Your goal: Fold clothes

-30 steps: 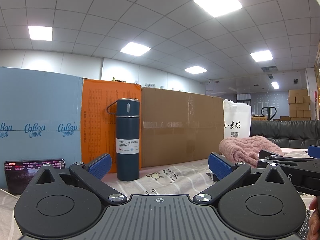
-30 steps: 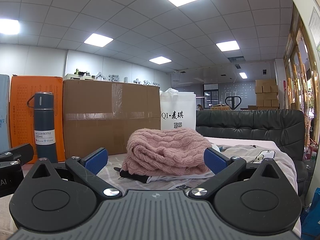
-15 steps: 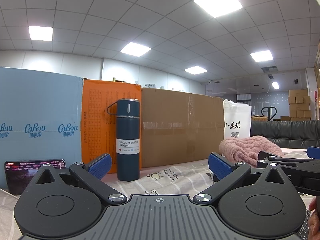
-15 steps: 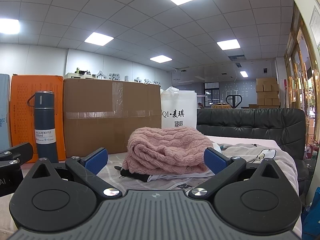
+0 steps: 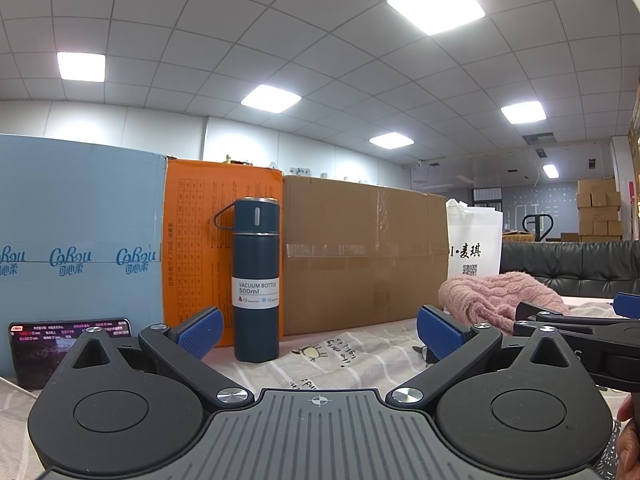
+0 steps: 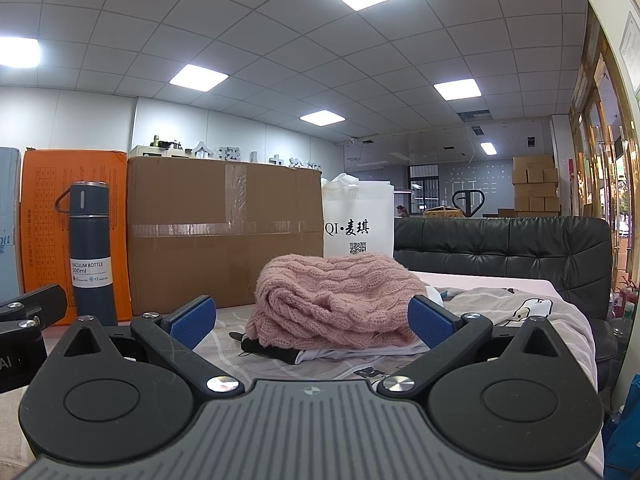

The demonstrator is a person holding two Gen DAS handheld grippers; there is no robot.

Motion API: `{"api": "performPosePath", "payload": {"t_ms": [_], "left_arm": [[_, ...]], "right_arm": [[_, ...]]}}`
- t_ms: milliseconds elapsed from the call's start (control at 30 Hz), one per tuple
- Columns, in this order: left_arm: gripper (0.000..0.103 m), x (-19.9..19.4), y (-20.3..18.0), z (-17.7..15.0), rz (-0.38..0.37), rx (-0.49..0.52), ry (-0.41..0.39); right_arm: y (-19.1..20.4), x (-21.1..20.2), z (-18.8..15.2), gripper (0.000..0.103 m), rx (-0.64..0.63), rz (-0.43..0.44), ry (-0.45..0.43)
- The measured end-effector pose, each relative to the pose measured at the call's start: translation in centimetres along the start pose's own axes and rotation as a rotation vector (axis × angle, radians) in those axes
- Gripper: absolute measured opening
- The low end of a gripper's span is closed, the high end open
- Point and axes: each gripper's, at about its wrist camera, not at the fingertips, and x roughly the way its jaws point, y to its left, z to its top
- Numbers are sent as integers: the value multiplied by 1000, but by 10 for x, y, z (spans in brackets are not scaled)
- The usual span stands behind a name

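With both your left gripper (image 5: 318, 330) and right gripper (image 6: 311, 318) spread wide and empty, reaching for the pink sweater (image 6: 332, 300) piled on the table (image 6: 224, 354) could topple the nearby vacuum bottle (image 5: 256, 280).

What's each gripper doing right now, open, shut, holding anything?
Left gripper: open, holding nothing, facing the vacuum bottle.
Right gripper: open, holding nothing, facing the pink knitted sweater.

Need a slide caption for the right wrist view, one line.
Open right gripper faces a pink knit sweater piled on other garments on a patterned sheet, nothing grasped.
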Motion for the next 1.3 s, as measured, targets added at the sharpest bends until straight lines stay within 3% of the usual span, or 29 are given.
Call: {"api": "performPosePath", "payload": {"t_ms": [1300], "left_arm": [[103, 3, -1, 0, -16, 6, 3]], "right_arm": [[0, -1, 0, 103, 2, 1, -1]]}}
